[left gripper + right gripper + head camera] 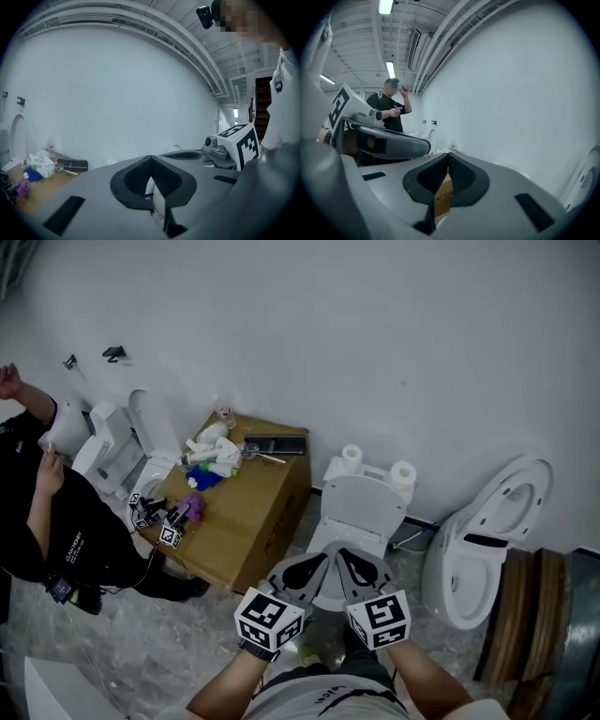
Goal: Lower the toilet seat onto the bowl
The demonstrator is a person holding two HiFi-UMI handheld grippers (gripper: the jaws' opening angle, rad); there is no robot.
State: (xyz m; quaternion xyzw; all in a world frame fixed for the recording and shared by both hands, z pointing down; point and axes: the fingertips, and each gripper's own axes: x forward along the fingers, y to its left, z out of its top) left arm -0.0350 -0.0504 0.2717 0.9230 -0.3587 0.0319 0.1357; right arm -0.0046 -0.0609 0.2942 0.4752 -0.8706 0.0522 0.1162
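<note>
White wall and speckled grey floor fill the head view, where you can count three toilets. The middle toilet (pixel 366 495) stands straight ahead of you with two paper rolls (pixel 352 457) on its tank. Its toilet seat (pixel 352 542) lies down flat, as far as your grippers let it show. One toilet on the left (pixel 141 442) has its lid upright, and one on the right (pixel 487 531) sits tilted beside some stacked wooden pieces (pixel 534 615). One cardboard box (pixel 246 521) between the left and middle toilets carries loose clutter and two more marker cubes (pixel 155 517). One person in black (pixel 56 521) stands at the far left. Your left gripper (pixel 319 561) and right gripper (pixel 345 557) hover side by side over the front of the middle toilet, tips close together, touching nothing.

Your left gripper view shows its two jaws clenched tip to tip with nothing held. Only a sliver of something white shows through the gap below them. The box with its clutter sits at the lower left, and the marker cube of your right gripper rises at the right.

Your right gripper view shows those jaws pressed together too, and empty. The printed side of the box is visible through the gap beneath them. The person in black stands at the left under three ceiling lamps (pixel 390 69), behind your left gripper. The tilted toilet curves in at the right edge.
</note>
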